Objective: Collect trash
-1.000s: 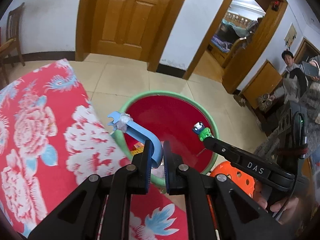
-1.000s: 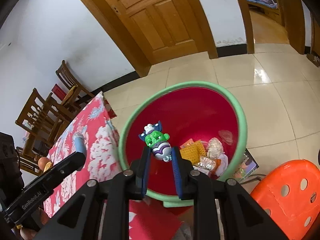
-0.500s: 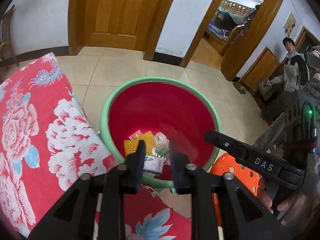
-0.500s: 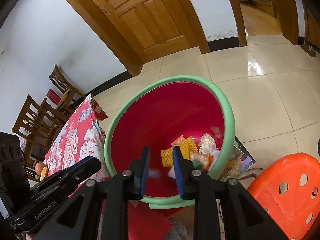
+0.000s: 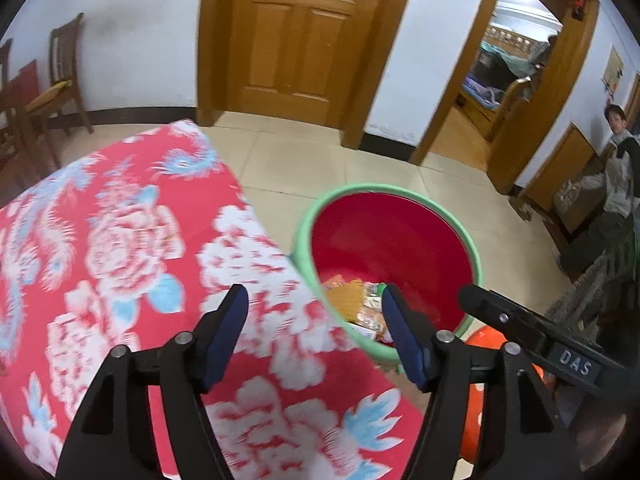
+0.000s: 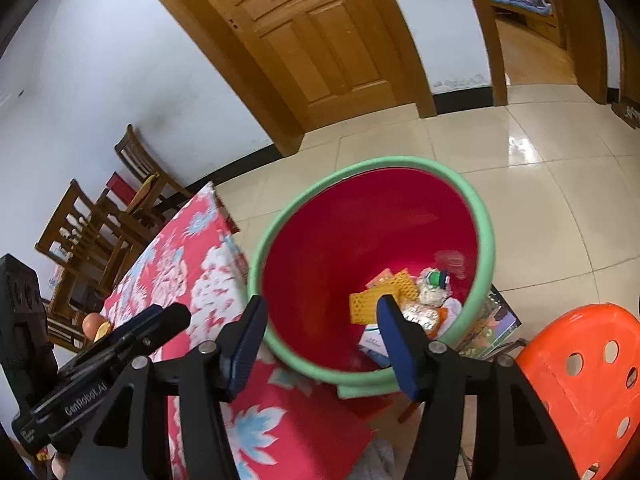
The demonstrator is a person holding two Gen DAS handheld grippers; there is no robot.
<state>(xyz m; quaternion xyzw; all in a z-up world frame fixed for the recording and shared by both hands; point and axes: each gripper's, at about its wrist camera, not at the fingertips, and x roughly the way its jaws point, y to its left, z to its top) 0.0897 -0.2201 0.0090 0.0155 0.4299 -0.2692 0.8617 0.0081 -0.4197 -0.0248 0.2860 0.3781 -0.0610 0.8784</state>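
Both grippers are sitting released and empty at the bin (image 6: 472,216), which makes sense for a drop-off: the red tub with the green rim is standing on the floor tight against the corner of the table under the floral cloth (image 5: 120,240), so trash can be carried off the cloth edge and let go straight over the opening. Left gripper (image 5: 314,326) is hanging with its jaws spread, one blue pad over the cloth just beside the bin's rim and the other over the bin's near wall, nothing between them. Right gripper (image 6: 320,338) is straddling the near rim of the bin, jaws likewise apart and empty, pointing down into the tub. Trash pile (image 6: 404,296) is lying at the bottom of the bin on the side toward the orange stool (image 6: 584,360): yellow mesh piece, crumpled wrappers, a white card, and the small green toy (image 6: 436,278) is resting on top of the heap. Versus a second ago: left was clenched on a curved blue strip and right was clenched on the green toy, both held above the bin; now both sets of jaws have just been opening and both items are gone from the pads. Toy is visible in the pile; the blue strip I cannot pick out in either view, presumably buried inside the bin. Left camera is also aiming more over the cloth than the bin now.
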